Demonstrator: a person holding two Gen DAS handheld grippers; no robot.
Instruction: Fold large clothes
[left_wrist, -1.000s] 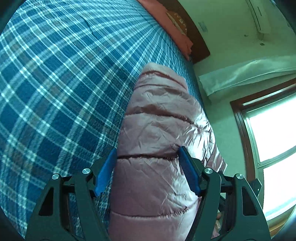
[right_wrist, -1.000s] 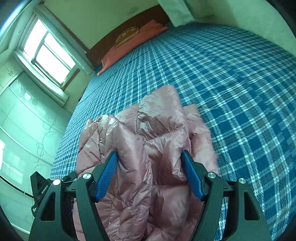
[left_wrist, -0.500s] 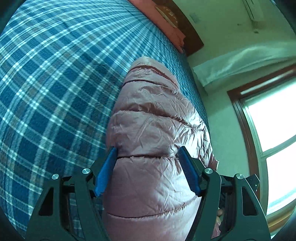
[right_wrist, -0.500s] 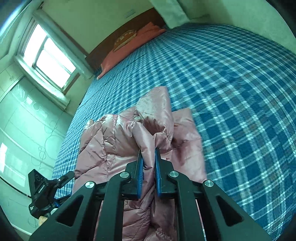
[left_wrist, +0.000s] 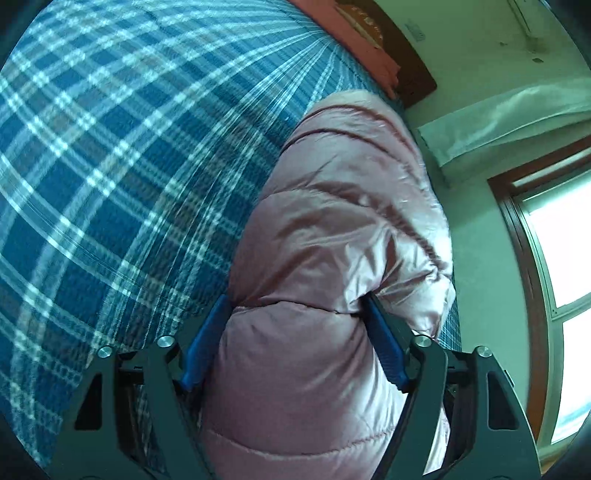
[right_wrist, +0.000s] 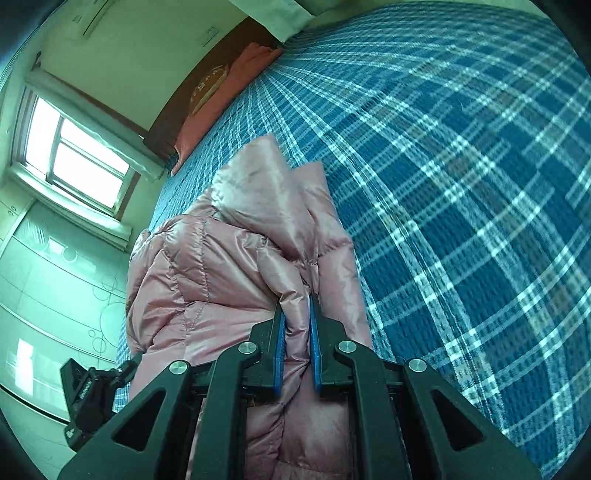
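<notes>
Pinching a fold of pink down jacket (right_wrist: 236, 266) in clenched right tongs (right_wrist: 297, 343) for lifting off the bed (right_wrist: 461, 184); bracketing, apparently ungripped, a padded section in spread left tongs (left_wrist: 295, 343)

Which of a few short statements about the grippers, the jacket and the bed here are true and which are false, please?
1. The right gripper is shut on a fold of the pink puffer jacket. True.
2. The left gripper is pinched tightly closed. False: its fingers stand wide apart, with the jacket's bulk between them.
3. The jacket lies on a blue plaid bedspread. True.
4. The pillow at the headboard is green. False: it is salmon red.
</notes>
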